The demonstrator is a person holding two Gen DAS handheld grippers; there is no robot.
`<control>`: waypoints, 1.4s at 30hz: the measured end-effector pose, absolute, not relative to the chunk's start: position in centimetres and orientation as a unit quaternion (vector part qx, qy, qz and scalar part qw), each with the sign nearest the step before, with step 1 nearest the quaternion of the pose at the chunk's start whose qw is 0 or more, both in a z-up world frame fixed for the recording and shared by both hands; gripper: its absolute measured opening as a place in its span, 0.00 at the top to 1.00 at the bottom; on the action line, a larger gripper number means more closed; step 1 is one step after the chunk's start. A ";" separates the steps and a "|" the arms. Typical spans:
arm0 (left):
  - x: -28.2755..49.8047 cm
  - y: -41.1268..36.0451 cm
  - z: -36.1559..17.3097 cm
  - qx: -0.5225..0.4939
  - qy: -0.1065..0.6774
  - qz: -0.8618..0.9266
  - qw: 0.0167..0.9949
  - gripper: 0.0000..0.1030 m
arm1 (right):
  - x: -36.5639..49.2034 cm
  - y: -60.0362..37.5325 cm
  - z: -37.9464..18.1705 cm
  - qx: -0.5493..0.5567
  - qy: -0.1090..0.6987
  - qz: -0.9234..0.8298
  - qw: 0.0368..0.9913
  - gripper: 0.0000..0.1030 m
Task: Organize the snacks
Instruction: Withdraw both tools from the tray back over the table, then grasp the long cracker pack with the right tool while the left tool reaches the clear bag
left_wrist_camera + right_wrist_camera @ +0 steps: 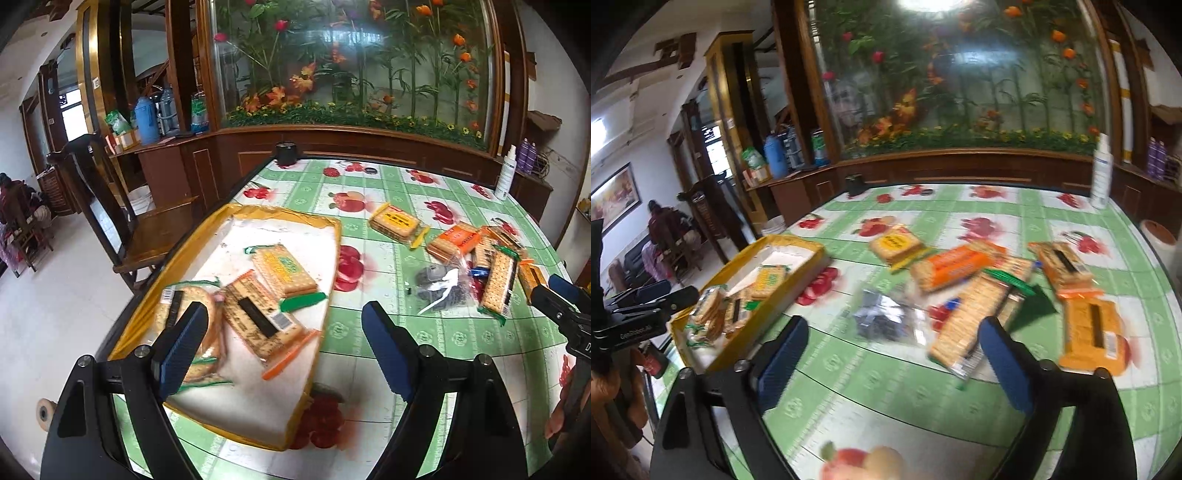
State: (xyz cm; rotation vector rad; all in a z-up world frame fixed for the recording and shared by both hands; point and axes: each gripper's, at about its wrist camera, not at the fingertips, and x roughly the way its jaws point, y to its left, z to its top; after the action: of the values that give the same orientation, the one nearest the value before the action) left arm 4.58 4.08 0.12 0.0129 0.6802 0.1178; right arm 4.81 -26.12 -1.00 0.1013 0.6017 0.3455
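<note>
Left gripper (284, 343): black frame, blue ribbed pads, jaws spread wide and holding nothing — it hangs over the near right edge of the tray.
Right gripper (892, 360): same build, jaws released and empty, above the table just short of the loose pile; its tip also shows at 3 o'clock in the left wrist view.
Tray (334, 236): shallow rectangle, yellow rim, white floor, at the table's left edge.
Packs in tray: three — a round-biscuit pack (207, 332) in clear film at 8 o'clock, a flat cracker pack with a black strip and orange end (258, 317) in the middle, and a yellow-label cracker pack with a green end (284, 271) leaning over it at 1 o'clock.
Loose packs on table: at least five rectangular cracker packs, right of the tray — a yellow-label one (895, 244) apart at 11 o'clock of the pile, an orange-label one (955, 267), a long pale one with a green end (971, 325) overlapping it, two orange ones at 3 o'clock (1091, 334).
Dark packet (882, 319): crinkled clear bag of dark pieces, between tray and pile.
Table (461, 332): glossy cover, green-and-white checks with red fruit prints.
White bottle (1102, 173): upright cylinder at the far right corner.
</note>
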 end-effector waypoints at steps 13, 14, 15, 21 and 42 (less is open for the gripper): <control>6.3 -1.1 -2.4 0.006 0.368 -0.011 0.930 0.17 | 4.2 -33.5 -3.1 0.120 0.298 0.112 0.940 0.00; 6.5 -1.5 -2.5 0.001 0.371 -0.018 0.928 0.17 | 4.3 -33.7 -3.3 0.123 0.301 0.110 0.939 0.00; 6.8 -1.9 -2.7 -0.001 0.375 -0.024 0.927 0.17 | 4.4 -33.8 -3.4 0.126 0.303 0.110 0.938 0.00; 8.8 -4.7 -3.9 0.006 0.390 -0.058 0.919 0.17 | 4.8 -33.9 -4.2 0.130 0.314 0.104 0.935 0.00; 14.8 -11.8 -5.7 0.204 0.403 -0.271 0.850 0.17 | 11.2 -29.5 -5.5 0.141 0.376 0.089 0.912 0.02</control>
State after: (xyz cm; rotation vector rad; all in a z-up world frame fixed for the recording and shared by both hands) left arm 14.85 -11.78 -5.73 0.4306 0.8498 -0.5707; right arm 11.18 -29.52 -5.49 0.2916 0.7741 0.1843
